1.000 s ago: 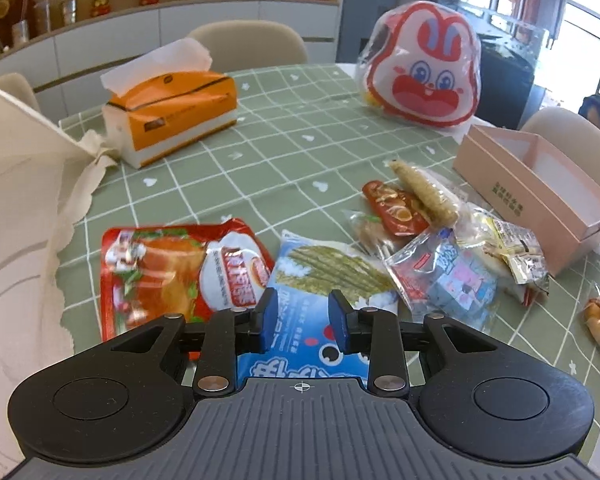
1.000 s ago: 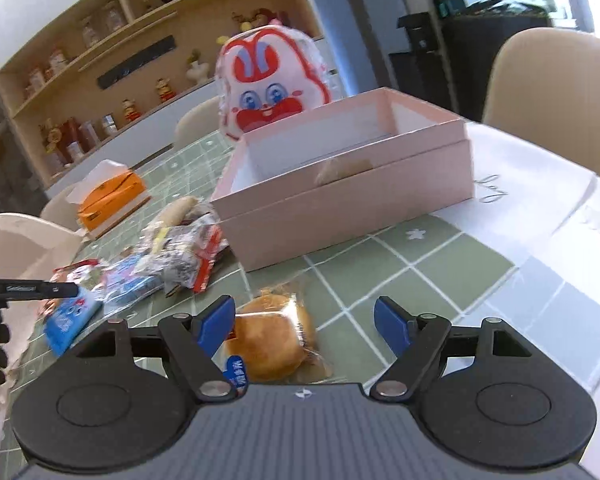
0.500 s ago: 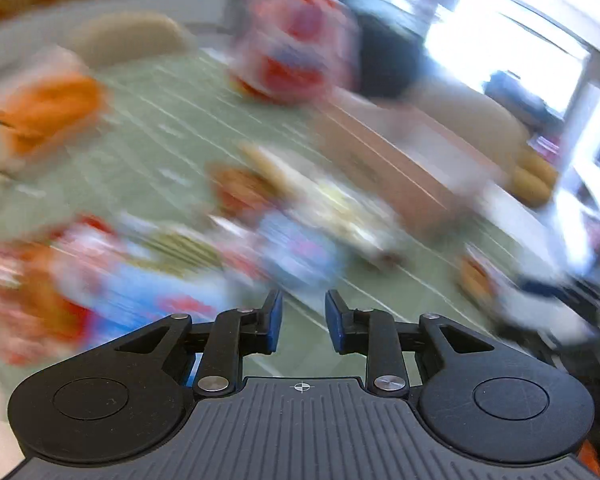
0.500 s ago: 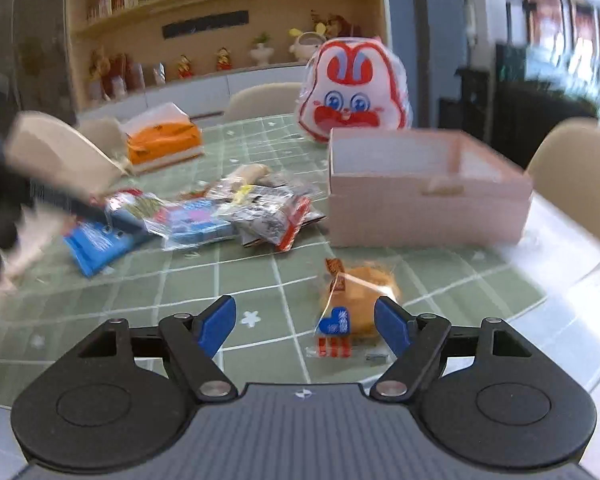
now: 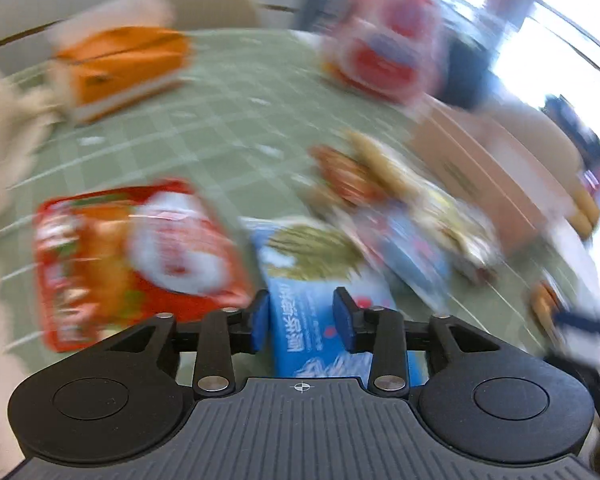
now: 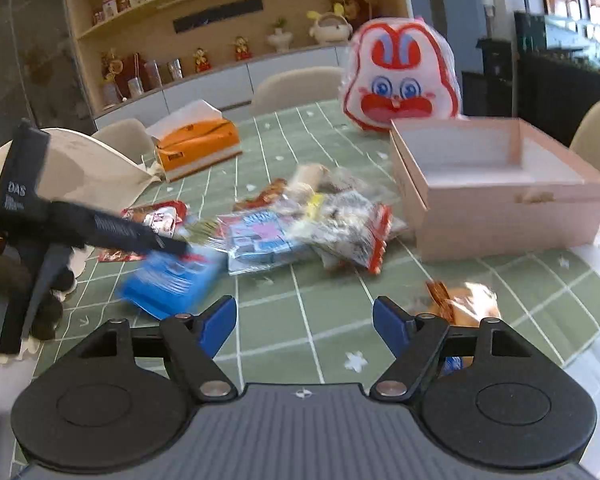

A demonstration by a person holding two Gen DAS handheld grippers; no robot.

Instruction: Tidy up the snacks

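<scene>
The left wrist view is blurred by motion. My left gripper [image 5: 302, 320] hovers low over a blue snack packet [image 5: 320, 280], and its jaws are opening with the packet's near end showing between the pads. In the right wrist view that left gripper [image 6: 178, 246] reaches in from the left onto the blue packet [image 6: 168, 280]. My right gripper [image 6: 304, 322] stands open over bare green tablecloth with nothing between its fingers. A wrapped bun [image 6: 466, 300] lies just to its right. The open pink box [image 6: 500, 208] sits at the right, with a pile of small snacks [image 6: 340, 220] beside it.
A red snack bag [image 5: 132, 256] lies left of the blue packet. An orange tissue box [image 6: 196, 146] and a rabbit-face bag [image 6: 400, 80] stand farther back. A white cloth bag [image 6: 80, 168] rises at the left edge. Chairs ring the table.
The left view swung right and came back over the blue packet, and its jaws now stand wider. My right gripper moved left and rolled level, so the bun went from between its fingers to their right.
</scene>
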